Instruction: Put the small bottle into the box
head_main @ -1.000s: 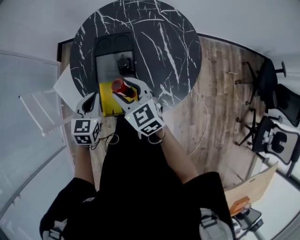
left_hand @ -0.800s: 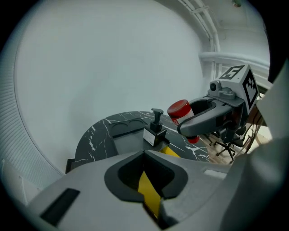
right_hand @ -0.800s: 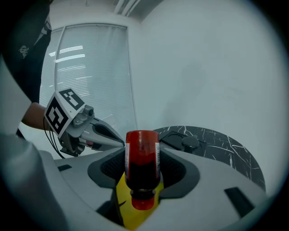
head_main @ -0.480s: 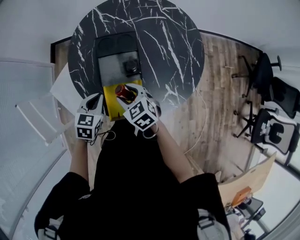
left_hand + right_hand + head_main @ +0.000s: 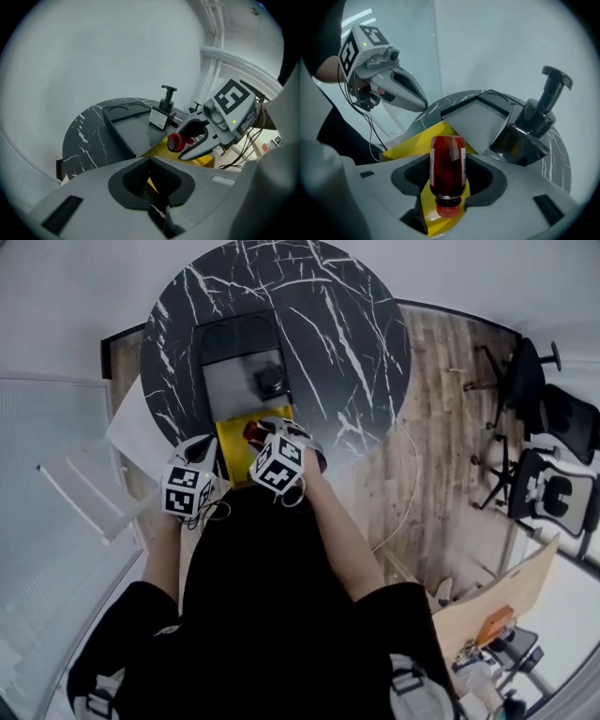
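Red liquid shows through the small bottle [image 5: 447, 154], clamped between the fingers of my right gripper [image 5: 449, 177] with its cap toward that camera. It hangs over the yellow box [image 5: 412, 140] at the desk's [image 5: 328, 324] near edge, so I judge this the lowering step: next I need it inside the opening before letting go. My left gripper [image 5: 151, 180], fingers closed on nothing I can make out, sits beside the box. The head view hides most of the bottle under the marker cube [image 5: 278, 463], while the left gripper view shows it side-on above the yellow.
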A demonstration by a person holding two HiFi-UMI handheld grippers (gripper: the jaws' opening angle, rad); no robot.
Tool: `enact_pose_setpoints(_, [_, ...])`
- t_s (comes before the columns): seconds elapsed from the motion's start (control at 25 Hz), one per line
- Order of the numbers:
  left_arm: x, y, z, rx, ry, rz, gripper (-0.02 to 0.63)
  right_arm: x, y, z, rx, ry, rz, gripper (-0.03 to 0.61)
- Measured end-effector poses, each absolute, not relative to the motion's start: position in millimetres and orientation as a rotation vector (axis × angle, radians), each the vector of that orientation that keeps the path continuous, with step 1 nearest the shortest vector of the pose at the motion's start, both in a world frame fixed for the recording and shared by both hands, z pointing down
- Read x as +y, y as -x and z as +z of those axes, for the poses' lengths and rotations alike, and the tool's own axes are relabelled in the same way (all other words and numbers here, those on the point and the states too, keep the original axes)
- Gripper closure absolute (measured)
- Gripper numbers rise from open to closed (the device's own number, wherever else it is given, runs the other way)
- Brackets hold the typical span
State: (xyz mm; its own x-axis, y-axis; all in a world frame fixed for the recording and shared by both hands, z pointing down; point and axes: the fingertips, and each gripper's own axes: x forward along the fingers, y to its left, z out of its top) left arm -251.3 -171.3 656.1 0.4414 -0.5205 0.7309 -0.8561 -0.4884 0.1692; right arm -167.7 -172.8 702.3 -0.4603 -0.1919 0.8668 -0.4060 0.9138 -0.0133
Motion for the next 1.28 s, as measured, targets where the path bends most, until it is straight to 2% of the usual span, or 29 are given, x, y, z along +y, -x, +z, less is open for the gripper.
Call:
enact_pose_setpoints(0.4, [-170,246,663,-1.079,-2.206,0.876,0.614,-175,170,728,-1.957,-0.304,0.160,0.368])
enact_pose_setpoints(1.12, [-161,229,670,-0.992,-2.213,0.849,0.614,-172,169,754,-1.876,-0.285,0.192,0.367])
enact_pose_setpoints(1.28, [-161,227,666,-1.036,-2.178,0.830,0.614,-175,171,751,-1.941,-0.309,0.198,0.339])
